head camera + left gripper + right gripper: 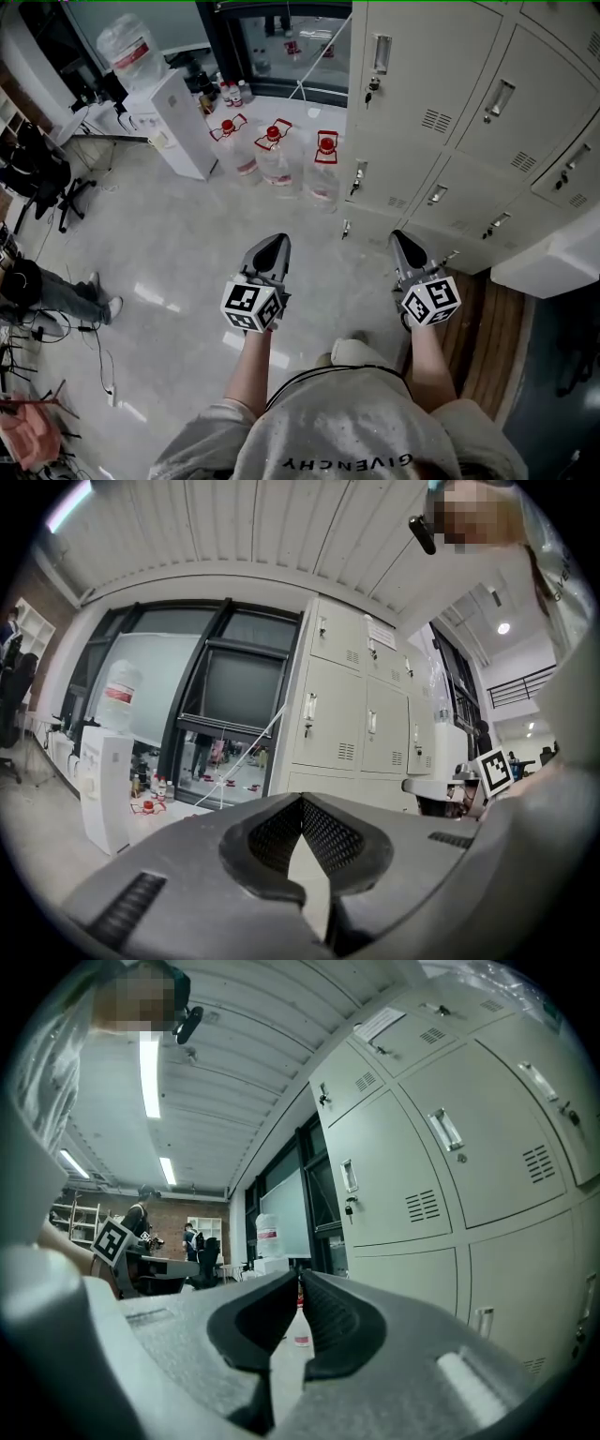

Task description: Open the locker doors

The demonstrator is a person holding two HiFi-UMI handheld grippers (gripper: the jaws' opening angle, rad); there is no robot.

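A bank of cream metal lockers (pixel 450 103) fills the upper right of the head view, every door closed. Each door has a recessed handle (pixel 381 53), and keys hang from some locks (pixel 372 89). My left gripper (pixel 278 241) is held over the floor, a short way left of the lowest lockers, shut with nothing in it. My right gripper (pixel 401 236) hovers just in front of the bottom row, jaws together and empty. In the left gripper view the shut gripper (pixel 302 799) faces the lockers (pixel 342 710). In the right gripper view the gripper (pixel 300 1277) points along the locker (pixel 441 1157) fronts.
A white water dispenser (pixel 173 117) with a bottle (pixel 131 47) on top stands at the back left. Three water jugs (pixel 277 155) sit on the floor by the locker corner. A seated person (pixel 47 291) and an office chair (pixel 42 178) are at the left. A white box (pixel 553 258) juts in at the right.
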